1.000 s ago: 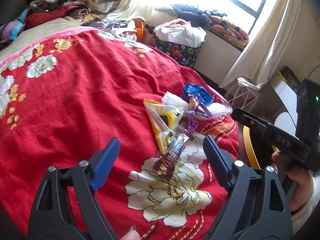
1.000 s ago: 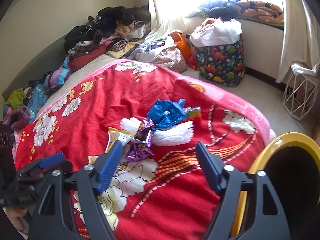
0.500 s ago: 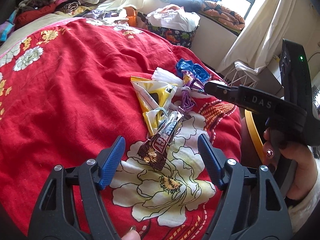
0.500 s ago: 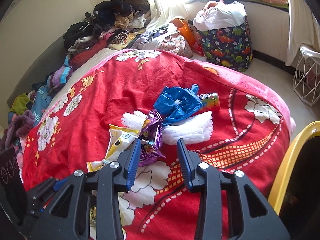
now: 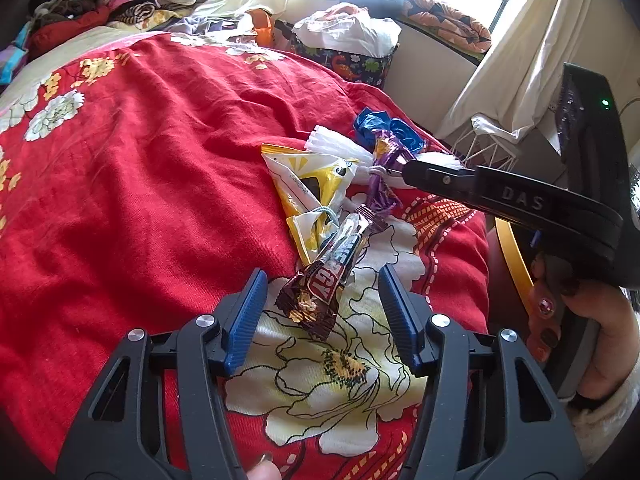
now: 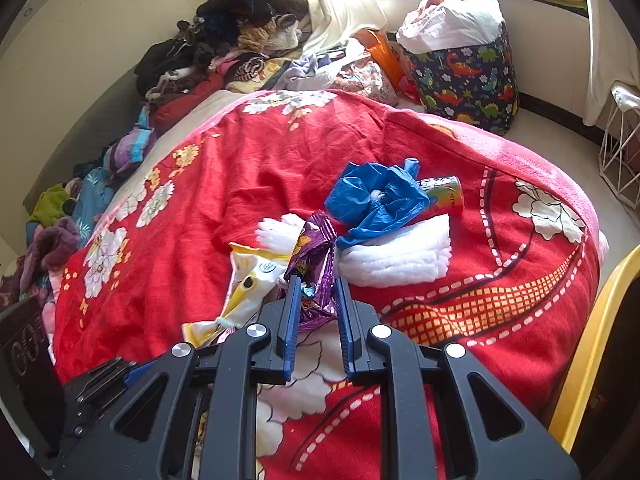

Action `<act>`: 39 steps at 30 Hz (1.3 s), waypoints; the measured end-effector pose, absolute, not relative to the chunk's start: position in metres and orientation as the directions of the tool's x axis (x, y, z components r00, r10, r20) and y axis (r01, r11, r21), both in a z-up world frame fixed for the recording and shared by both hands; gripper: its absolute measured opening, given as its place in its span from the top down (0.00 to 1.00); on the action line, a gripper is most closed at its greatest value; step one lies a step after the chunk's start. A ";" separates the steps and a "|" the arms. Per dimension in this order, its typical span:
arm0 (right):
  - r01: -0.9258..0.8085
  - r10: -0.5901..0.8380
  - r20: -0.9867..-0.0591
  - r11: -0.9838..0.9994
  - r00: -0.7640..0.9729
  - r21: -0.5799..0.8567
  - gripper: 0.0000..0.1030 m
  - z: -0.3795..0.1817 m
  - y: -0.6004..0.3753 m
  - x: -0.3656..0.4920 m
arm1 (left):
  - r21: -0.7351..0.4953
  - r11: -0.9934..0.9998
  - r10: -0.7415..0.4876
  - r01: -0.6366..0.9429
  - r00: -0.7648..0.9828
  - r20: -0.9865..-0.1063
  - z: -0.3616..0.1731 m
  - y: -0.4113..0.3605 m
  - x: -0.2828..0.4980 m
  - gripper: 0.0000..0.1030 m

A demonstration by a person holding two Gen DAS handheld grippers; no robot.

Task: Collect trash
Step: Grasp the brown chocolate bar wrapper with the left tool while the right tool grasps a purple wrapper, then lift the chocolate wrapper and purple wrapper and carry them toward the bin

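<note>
Nearest, the left gripper (image 5: 320, 304) stands half spread around the brown snack-bar wrapper (image 5: 320, 282) on the red floral blanket (image 5: 140, 200); its jaws have just been closing, yet the blue pads (image 5: 246, 316) are not pressing the wrapper. Just beyond, the right gripper (image 6: 316, 312) has its jaws drawn almost together, having just been closing, and pinches the purple foil wrapper (image 6: 314, 264) between them.

So this looks like the grasping step, one piece per hand. Next, the left jaws likely need to finish closing on the brown wrapper, then both hands lift and carry to the yellow-rimmed bin (image 6: 588, 356) at the near right edge of the bed.

Left of the purple wrapper lies a yellow-and-white snack bag (image 5: 308, 188), partly overlapping the brown one, so it may drag along. Farther on sit white padding (image 6: 400, 256), a crumpled blue plastic bag (image 6: 376, 200) and a small colourful can (image 6: 444, 196), still to collect.

Far off are a dinosaur-print basket (image 6: 468, 88), a white wire basket (image 6: 620, 148), and heaped clothes (image 6: 224, 40).
</note>
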State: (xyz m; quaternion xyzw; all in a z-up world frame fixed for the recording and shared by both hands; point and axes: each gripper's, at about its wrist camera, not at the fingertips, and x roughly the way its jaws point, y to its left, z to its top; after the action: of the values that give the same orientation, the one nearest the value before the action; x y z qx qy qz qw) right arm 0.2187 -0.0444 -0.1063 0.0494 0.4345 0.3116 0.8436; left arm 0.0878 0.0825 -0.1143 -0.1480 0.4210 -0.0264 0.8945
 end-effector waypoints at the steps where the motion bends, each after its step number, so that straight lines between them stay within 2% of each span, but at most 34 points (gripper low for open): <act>1: -0.486 0.569 -0.701 0.800 0.431 0.351 0.84 -0.105 -0.046 0.216 | -0.286 0.955 -0.171 -0.077 0.643 -0.746 -0.114 0.082 0.088 0.52; 10: -0.500 0.580 -0.687 0.792 0.438 0.350 0.84 -0.096 -0.063 0.192 | -0.275 0.959 -0.171 -0.075 0.621 -0.765 -0.117 0.077 0.089 0.75; 15: -0.483 0.583 -0.690 0.793 0.429 0.371 0.84 -0.096 -0.074 0.186 | -0.266 0.962 -0.174 -0.061 0.613 -0.771 -0.117 0.072 0.087 0.82; 18: -0.470 0.587 -0.690 0.794 0.424 0.386 0.85 -0.096 -0.081 0.184 | -0.264 0.963 -0.174 -0.058 0.615 -0.769 -0.114 0.069 0.084 0.82; 21: -0.466 0.590 -0.687 0.792 0.424 0.393 0.85 -0.096 -0.086 0.181 | -0.270 0.961 -0.180 -0.054 0.616 -0.767 -0.111 0.068 0.082 0.88; 25: -0.460 0.591 -0.685 0.794 0.426 0.398 0.85 -0.094 -0.092 0.178 | -0.282 0.958 -0.189 -0.051 0.627 -0.756 -0.103 0.066 0.081 0.90; 39: -0.453 0.596 -0.660 0.795 0.457 0.403 0.85 -0.080 -0.109 0.169 | -0.312 0.950 -0.218 -0.027 0.658 -0.721 -0.083 0.056 0.081 0.90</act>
State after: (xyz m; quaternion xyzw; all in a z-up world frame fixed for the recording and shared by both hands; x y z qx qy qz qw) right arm 0.1694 -0.1090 -0.0799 0.0850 0.4196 0.3086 0.8494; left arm 0.0815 0.0559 -0.0833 -0.1494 0.4103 -0.0532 0.8980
